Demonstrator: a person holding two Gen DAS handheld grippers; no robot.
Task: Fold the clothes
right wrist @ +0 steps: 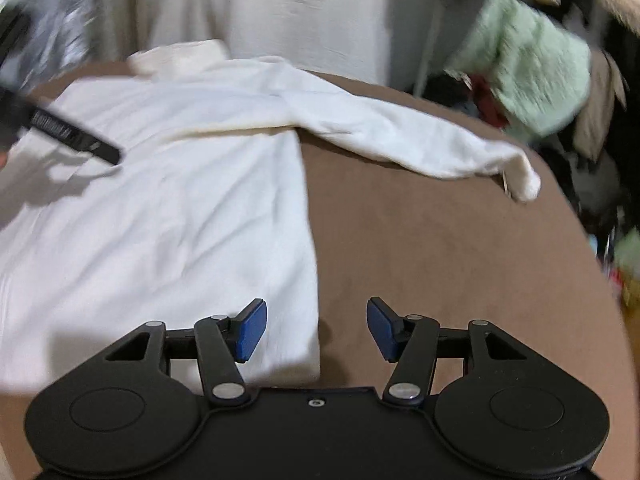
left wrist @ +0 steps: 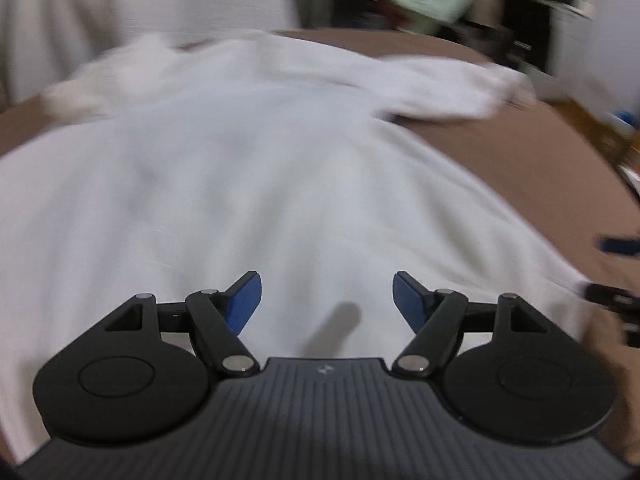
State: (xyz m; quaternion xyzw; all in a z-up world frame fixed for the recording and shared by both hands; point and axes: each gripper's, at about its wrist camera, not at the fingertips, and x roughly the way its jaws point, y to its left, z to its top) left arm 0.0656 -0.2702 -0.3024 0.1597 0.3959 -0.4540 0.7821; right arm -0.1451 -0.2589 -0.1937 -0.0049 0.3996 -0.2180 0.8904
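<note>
White shirt (right wrist: 168,200): spread flat on brown tabletop (right wrist: 440,260), one sleeve (right wrist: 400,140) stretched out to the side. Left gripper (left wrist: 327,300): jaws wide apart, empty, above shirt body. Right gripper (right wrist: 317,328): jaws apart, empty, over shirt's side edge. Green fluffy item (right wrist: 532,64): beyond tabletop, among blurred clutter.

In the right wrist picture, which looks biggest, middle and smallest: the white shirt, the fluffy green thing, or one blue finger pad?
1. white shirt: fills most of the left half.
2. fluffy green thing: farther back, so its real size is unsure.
3. blue finger pad: smallest, though it is nearest the camera.
</note>
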